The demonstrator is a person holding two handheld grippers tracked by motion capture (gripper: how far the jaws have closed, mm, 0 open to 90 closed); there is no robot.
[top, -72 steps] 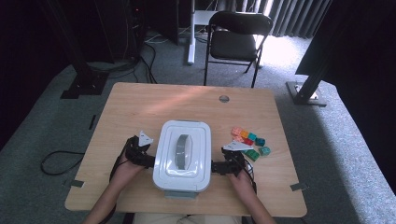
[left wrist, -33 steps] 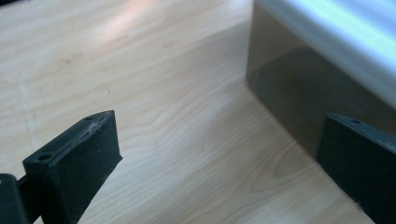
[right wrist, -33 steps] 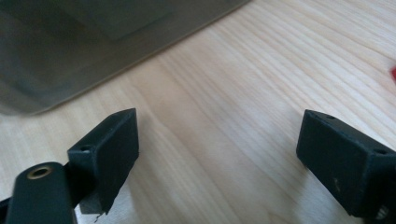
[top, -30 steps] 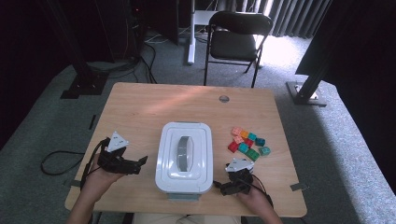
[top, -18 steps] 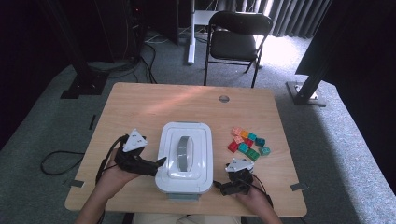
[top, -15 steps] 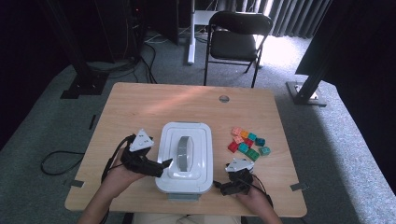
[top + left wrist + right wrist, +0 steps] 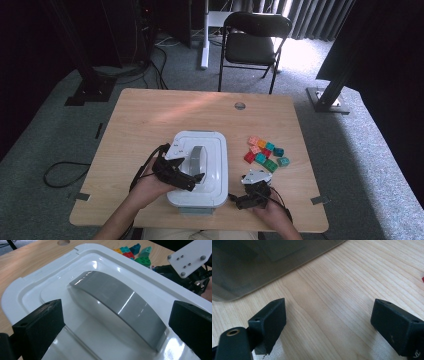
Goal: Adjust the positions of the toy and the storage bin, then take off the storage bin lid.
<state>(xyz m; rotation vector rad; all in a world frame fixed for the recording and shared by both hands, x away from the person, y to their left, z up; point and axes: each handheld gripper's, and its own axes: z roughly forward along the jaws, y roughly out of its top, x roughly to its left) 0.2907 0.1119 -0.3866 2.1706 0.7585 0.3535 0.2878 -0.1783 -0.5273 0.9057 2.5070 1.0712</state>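
My right gripper (image 7: pixel 239 201) rests low on the table (image 7: pixel 150 120) near its front edge, just right of the white box's (image 7: pixel 212 200) near corner. Its jaws stand wide apart with only bare wood between them, and in the right gripper view the box wall (image 7: pixel 249 267) looms close ahead to the left, not touching either jaw.

My left gripper (image 7: pixel 192 181) sits over the near left part of the box lid (image 7: pixel 216 160), my left hand (image 7: pixel 145 187) behind it and my forearm coming in from the bottom edge. Its jaws are also spread, gripping nothing. In the left gripper view they stand either side of the near end of the grey arched handle (image 7: pixel 120 305), which runs lengthwise down the middle of the lid (image 7: pixel 32 287); I cannot tell whether a jaw touches the lid.

Beyond my right gripper lies a cluster of coloured building bricks (image 7: pixel 265 154), well clear of the box. Farther off, a small round hole (image 7: pixel 240 105) sits in the tabletop near the far edge, and a dark folding chair (image 7: pixel 252 42) stands on the carpet behind the table.
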